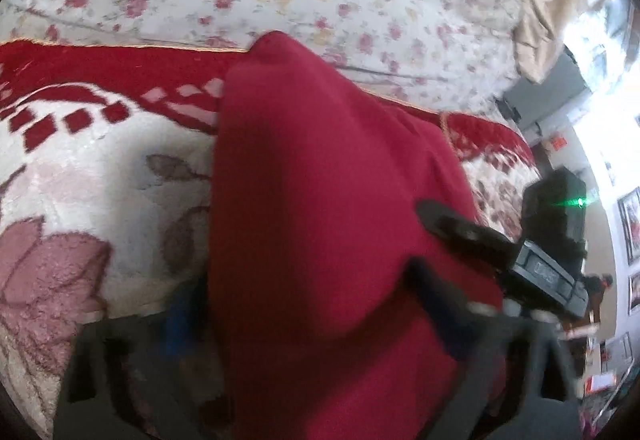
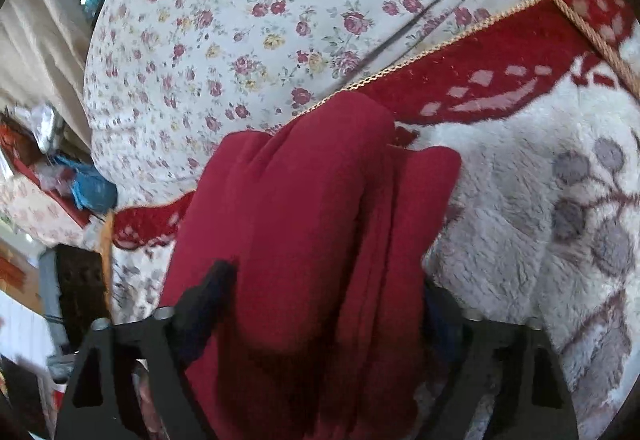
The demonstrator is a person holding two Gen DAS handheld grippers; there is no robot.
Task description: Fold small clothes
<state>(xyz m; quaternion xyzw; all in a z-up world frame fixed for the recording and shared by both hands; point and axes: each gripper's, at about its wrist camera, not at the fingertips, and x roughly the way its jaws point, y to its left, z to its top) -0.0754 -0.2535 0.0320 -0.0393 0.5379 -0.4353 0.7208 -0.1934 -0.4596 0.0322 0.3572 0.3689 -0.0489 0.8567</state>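
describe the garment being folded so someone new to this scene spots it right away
Start at the bed's rose-print sheet, then come forward to the fluffy white blanket with a red border. On it, bunched in folds, is the plain dark red garment, between the right tongs. Unlike the patterned bedding around it, it is smooth, solid red, with no print.

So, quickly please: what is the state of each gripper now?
Left gripper: red garment lies between its fingers; shut or not cannot be told.
Right gripper: the same, cannot be told.

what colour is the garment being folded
Plain dark red garment, clearest in the right wrist view.
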